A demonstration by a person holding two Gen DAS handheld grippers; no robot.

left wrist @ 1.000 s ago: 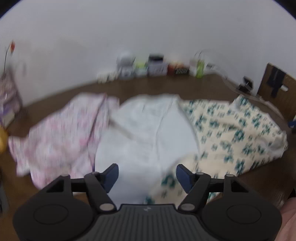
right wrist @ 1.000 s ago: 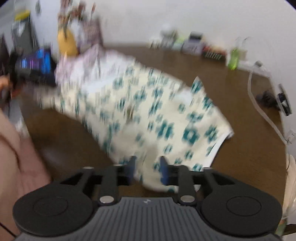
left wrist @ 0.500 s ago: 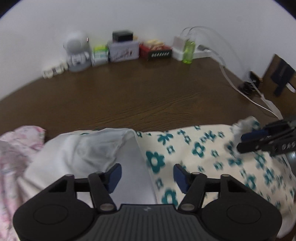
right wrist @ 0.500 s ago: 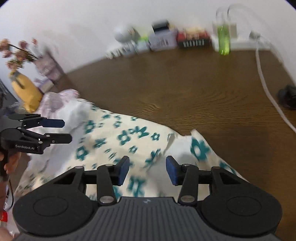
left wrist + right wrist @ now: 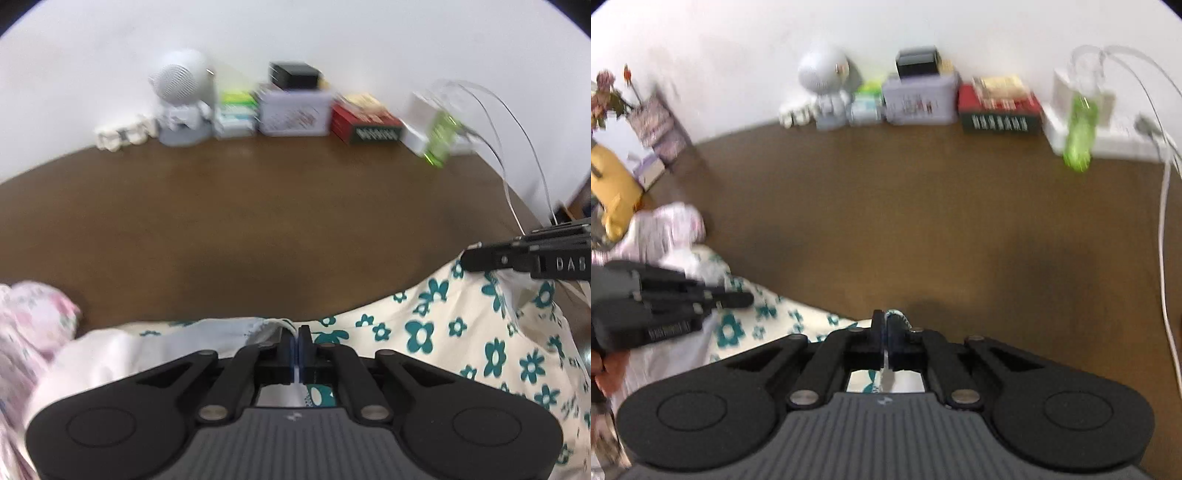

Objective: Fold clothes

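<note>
Along the near edge of the brown table (image 5: 258, 221), both tongs are now gripping cloth where half a second ago both were standing open above it. The left gripper (image 5: 297, 345) is pressing its blue pads together on a thin edge where the cream garment with teal flowers (image 5: 480, 332) is meeting the pale white garment (image 5: 122, 347); which of the two layers is actually caught I cannot tell for certain, though the flowered hem is running straight into the closed tips. The right gripper (image 5: 885, 332) is likewise pinching shut on a small bunched corner of the flowered garment (image 5: 768, 314), its teal print showing just above the tips.

Each tool is appearing in the other's view, off to the side, so the two pinch points are sitting well apart along one edge of the flowered cloth. The garment is lying crumpled on the table, partly over the white one, with the pink floral garment (image 5: 33, 325) beside them on the left.

Judgement: the change from open to closed is meaning a two-point hold is now being established, suitable for lifting and spreading or for carrying an edge over. Risk: the left pinch may be taking the white layer along.
</note>
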